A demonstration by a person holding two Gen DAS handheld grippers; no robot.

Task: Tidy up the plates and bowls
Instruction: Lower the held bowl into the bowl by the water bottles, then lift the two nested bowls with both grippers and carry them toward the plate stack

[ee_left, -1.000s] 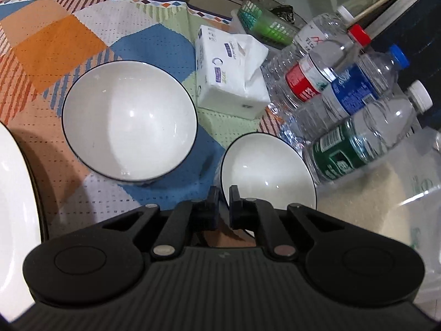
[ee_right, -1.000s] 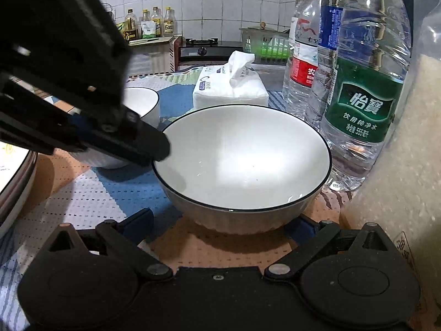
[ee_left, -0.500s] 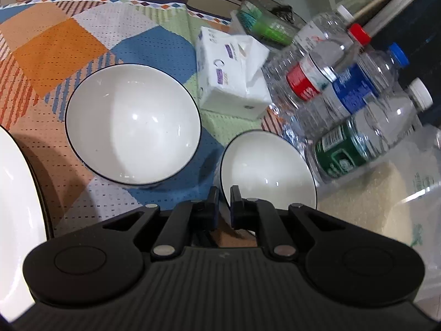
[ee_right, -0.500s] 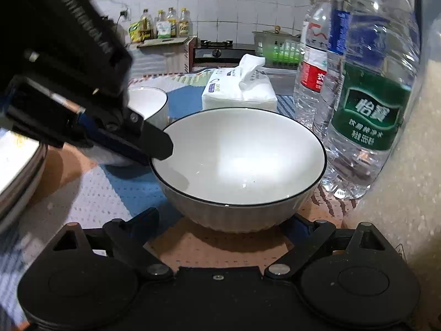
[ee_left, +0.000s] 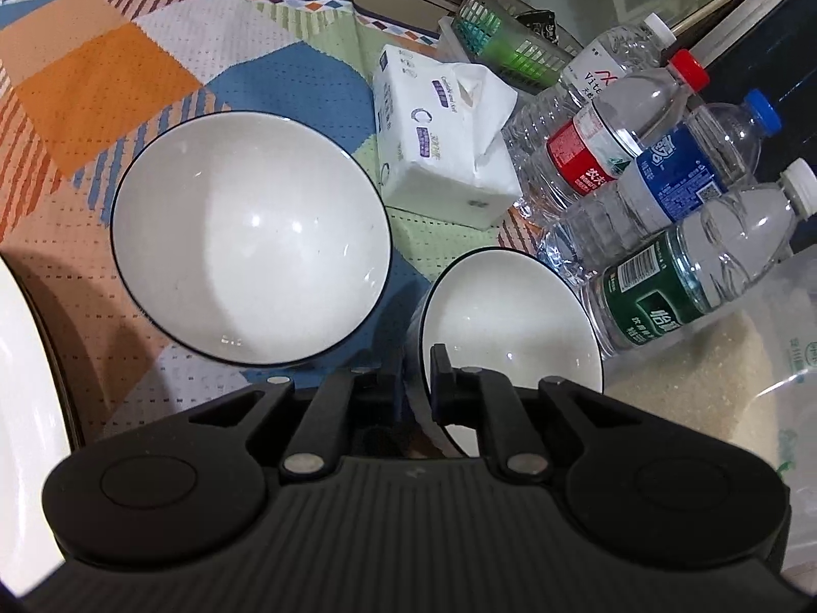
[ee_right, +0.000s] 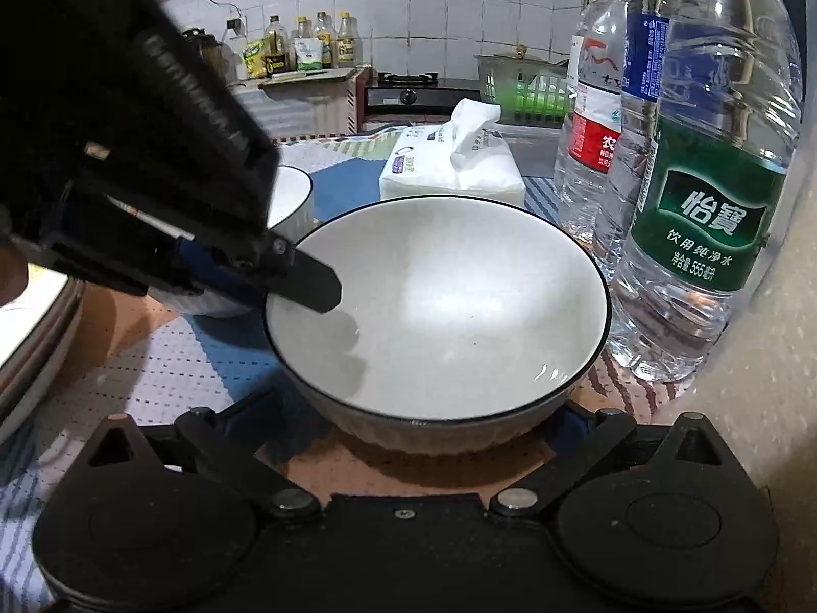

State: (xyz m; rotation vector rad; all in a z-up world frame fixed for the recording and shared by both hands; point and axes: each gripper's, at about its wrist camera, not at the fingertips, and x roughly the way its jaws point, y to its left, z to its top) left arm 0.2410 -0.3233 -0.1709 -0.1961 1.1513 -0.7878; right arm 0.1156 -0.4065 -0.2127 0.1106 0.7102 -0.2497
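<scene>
A small white bowl with a dark rim (ee_left: 510, 327) stands on the patterned cloth next to the bottles. My left gripper (ee_left: 416, 357) is shut on its near-left rim, one finger (ee_right: 311, 286) inside the bowl (ee_right: 449, 306) and one outside, and its jaws are just starting to open. My right gripper (ee_right: 416, 408) is open and still opening. Its fingers stand wide on either side of the bowl's base, and their tips are hidden under the bowl. A larger white bowl (ee_left: 250, 235) sits to the left. A white plate (ee_left: 25, 383) lies at the far left edge.
A tissue pack (ee_left: 439, 138) lies behind the bowls. Several water bottles (ee_left: 664, 301) stand close against the small bowl's right side, with a clear sack of grain (ee_left: 715, 398) beside them. A green basket (ee_left: 510, 36) stands at the table's back edge.
The gap between my left fingers at the bowl's rim is slightly wider. The left finger sits a little further inside the bowl. The bowls have stayed in place.
</scene>
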